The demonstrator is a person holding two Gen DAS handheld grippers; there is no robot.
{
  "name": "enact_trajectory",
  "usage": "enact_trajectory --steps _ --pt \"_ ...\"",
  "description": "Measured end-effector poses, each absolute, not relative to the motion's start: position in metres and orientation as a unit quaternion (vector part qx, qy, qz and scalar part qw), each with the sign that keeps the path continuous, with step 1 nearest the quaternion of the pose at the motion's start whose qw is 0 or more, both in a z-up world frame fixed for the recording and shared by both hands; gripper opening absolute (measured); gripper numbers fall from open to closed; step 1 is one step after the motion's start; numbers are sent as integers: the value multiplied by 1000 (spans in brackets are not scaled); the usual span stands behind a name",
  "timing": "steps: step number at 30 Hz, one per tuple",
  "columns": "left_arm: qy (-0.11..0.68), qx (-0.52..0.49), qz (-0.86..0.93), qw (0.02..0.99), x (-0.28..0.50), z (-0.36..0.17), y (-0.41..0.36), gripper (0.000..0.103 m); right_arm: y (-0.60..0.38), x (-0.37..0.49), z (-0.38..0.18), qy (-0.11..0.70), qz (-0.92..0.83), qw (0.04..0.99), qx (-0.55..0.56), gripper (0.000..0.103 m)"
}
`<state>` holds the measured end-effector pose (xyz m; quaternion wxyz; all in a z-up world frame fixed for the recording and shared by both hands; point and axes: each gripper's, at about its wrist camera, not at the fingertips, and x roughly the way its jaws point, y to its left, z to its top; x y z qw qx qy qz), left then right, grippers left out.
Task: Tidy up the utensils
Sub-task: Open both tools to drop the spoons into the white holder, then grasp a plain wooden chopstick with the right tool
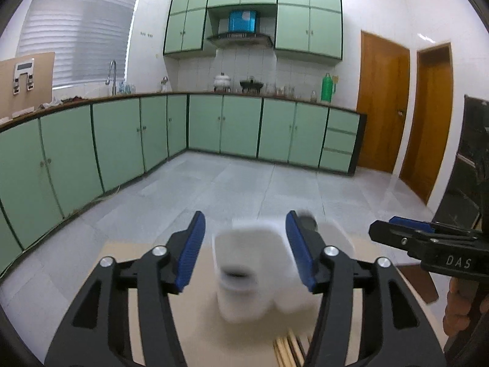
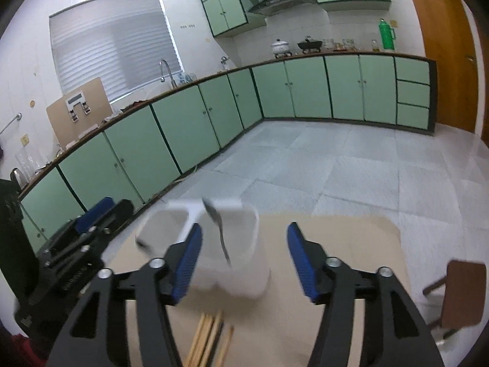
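Left-wrist first: left hand-held gripper (image 1: 244, 250) spread wide, empty, straddling blurred white caddy (image 1: 250, 275) on bench (image 1: 146, 275), seemingly to steady it; chopsticks (image 1: 288, 350) at 6 o'clock. Right-wrist next: right hand-held gripper (image 2: 244, 263) spread, empty; spoon (image 2: 218, 229) leaning inside caddy at 11 o'clock, chopsticks unsorted at 6.

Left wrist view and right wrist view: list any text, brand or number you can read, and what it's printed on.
"DAS" – white letters on the black body of the right gripper, seen in the left wrist view.
White device with a dark display strip on the brown board: too small to read.
Blue box above the range hood: pale patch, nothing legible.
White plastic utensil holder: blurred, no text seen.
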<state>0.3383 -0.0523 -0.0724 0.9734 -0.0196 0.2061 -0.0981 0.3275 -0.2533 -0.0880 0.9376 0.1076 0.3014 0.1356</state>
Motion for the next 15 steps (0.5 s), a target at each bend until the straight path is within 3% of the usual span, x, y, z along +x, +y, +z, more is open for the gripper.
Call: enact_trajectory --steps 2,4,15 --pt "229 -28 -103 968 315 -84 -48 65 -258 305 -101 312 130 934 115 73" --pt "265 -37 -109 957 293 -99 -44 67 -263 282 -114 324 121 931 119 76" --pt "405 -5 -89 910 181 -186 -28 69 -246 154 -190 417 99 899 91 78"
